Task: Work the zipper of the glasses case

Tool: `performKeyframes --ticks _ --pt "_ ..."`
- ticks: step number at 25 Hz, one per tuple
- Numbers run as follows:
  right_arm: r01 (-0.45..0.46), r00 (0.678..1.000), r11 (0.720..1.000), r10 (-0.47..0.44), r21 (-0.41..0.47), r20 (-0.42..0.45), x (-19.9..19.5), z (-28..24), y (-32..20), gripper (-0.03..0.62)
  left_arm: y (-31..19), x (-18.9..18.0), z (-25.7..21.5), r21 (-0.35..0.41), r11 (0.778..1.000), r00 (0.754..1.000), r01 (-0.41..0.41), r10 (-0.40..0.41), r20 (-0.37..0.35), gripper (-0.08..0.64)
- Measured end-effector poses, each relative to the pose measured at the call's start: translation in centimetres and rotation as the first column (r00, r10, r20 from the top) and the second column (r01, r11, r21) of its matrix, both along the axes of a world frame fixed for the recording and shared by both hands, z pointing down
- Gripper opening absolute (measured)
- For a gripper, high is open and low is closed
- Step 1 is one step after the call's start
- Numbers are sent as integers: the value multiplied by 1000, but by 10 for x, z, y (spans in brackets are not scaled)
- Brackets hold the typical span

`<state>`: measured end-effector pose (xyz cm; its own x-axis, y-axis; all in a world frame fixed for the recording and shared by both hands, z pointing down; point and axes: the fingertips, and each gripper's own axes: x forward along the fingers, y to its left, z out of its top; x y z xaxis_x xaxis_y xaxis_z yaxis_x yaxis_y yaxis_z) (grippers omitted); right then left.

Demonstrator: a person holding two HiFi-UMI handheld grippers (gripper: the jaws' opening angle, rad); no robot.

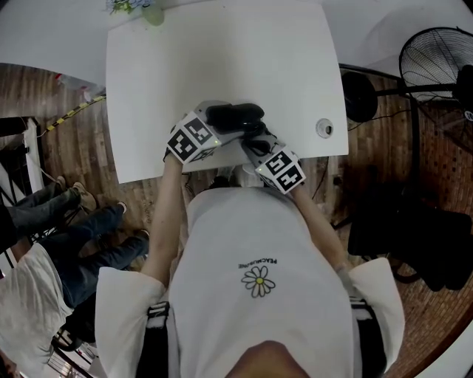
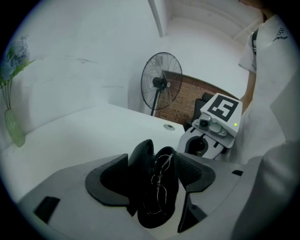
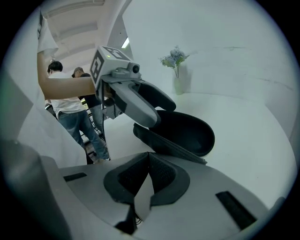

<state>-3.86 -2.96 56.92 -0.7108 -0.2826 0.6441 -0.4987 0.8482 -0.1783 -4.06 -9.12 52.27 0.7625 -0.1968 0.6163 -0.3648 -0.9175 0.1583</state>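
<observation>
A black glasses case [image 1: 235, 114] lies open on the white table [image 1: 222, 52] near its front edge. In the left gripper view its lid [image 2: 140, 159] stands up beside the lower shell [image 2: 164, 192], and thin wire glasses [image 2: 159, 180] lie in the shell. My left gripper [image 2: 152, 161] is open, with the case between its jaws. In the right gripper view one grey finger [image 3: 136, 105] of that gripper crosses in front of the case [image 3: 185, 133]. My right gripper [image 3: 149, 161] is shut just in front of the case, with nothing visible between its pads. It sits to the case's right [image 1: 253, 142].
A vase of flowers [image 1: 151, 11] stands at the table's far edge. A round grommet [image 1: 324, 128] is set in the table near the right corner. A standing fan [image 1: 440, 59] is on the floor to the right. People [image 1: 44, 221] are on the left.
</observation>
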Motion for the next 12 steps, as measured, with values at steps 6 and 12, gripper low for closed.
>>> performKeyframes --ticks 6,12 --pt "-12 1000 1000 12 -7 -6 -2 0 -6 8 27 6 -7 13 998 998 -58 58 3 308" --pt "-19 1000 1000 19 -13 -10 2 5 -7 8 60 11 -5 -12 986 983 -168 169 79 307"
